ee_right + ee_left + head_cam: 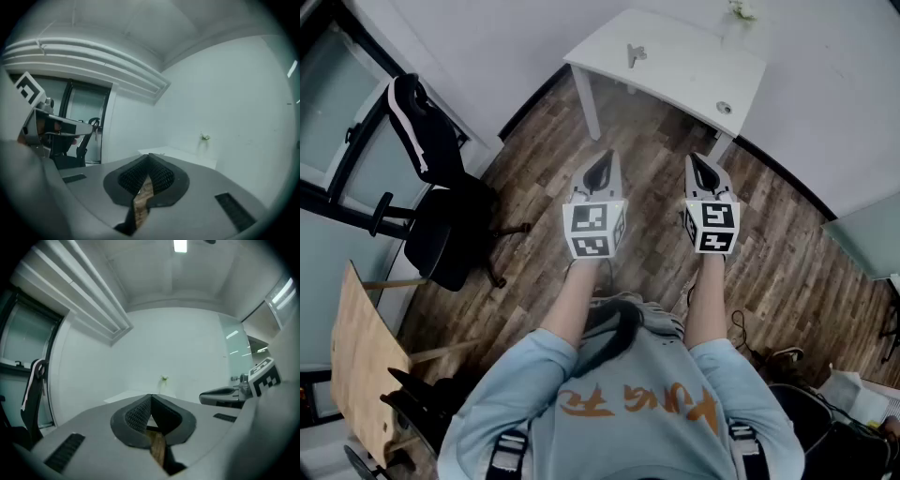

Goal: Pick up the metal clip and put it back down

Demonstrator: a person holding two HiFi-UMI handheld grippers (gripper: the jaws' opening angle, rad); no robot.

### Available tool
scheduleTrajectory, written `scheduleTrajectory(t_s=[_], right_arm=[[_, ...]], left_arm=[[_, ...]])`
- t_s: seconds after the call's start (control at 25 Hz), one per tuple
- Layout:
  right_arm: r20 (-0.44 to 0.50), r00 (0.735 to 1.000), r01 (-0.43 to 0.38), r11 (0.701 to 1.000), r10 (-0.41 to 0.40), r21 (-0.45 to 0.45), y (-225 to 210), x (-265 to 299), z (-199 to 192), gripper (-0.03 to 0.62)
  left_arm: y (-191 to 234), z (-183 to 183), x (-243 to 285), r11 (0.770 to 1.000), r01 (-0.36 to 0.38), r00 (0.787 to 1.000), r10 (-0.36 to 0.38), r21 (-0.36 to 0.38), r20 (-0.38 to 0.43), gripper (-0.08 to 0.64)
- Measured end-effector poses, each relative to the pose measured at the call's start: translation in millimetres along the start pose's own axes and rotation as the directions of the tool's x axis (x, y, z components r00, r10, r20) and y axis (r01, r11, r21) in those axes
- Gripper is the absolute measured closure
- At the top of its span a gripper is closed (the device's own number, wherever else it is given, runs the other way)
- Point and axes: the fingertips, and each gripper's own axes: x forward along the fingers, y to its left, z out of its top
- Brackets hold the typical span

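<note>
A small metal clip [635,54] lies on the white table [694,75] at the far side of the room. My left gripper [602,160] and right gripper [704,162] are held side by side over the wooden floor, well short of the table. Both have their jaws closed tip to tip with nothing between them. In the left gripper view the left gripper [150,397] points at the white wall and the table's far edge. The right gripper [149,157] looks the same way in the right gripper view. The clip does not show in either gripper view.
A black office chair [441,187] stands at the left by a glass wall. A wooden board [361,361] leans at the lower left. A small round thing [724,108] sits near the table's front corner, and a small plant [742,9] at its back. Cables and clutter [844,403] lie at the lower right.
</note>
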Motion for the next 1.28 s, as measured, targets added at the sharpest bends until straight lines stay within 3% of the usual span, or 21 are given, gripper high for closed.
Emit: scheduleTrajectory(t_s=[0.32, 0.84, 1.08, 1.28], right_arm=[[0.058, 0.998, 0.021, 0.992, -0.028, 0.122, -28, -7, -6, 0.580], [0.107, 0.991, -0.096, 0.987, 0.083, 0.128, 9, 62, 22, 0.580], [0.115, 0.992, -0.061, 0.994, 0.050, 0.090, -17, 82, 20, 0.580], [0.083, 0.996, -0.036, 0.999, 0.035, 0.013, -56, 148, 8, 0.580]], left_arm=[[-17, -3, 14, 1.000, 0.010, 1.000, -0.010, -0.003, -0.014, 0.540], [50, 22, 32, 0.997, -0.072, 0.997, 0.072, 0.004, 0.018, 0.540], [52, 20, 84, 1.000, -0.021, 0.999, 0.022, -0.010, 0.041, 0.540], [56, 10, 177, 0.998, 0.038, 0.999, -0.036, -0.053, 0.031, 0.540]])
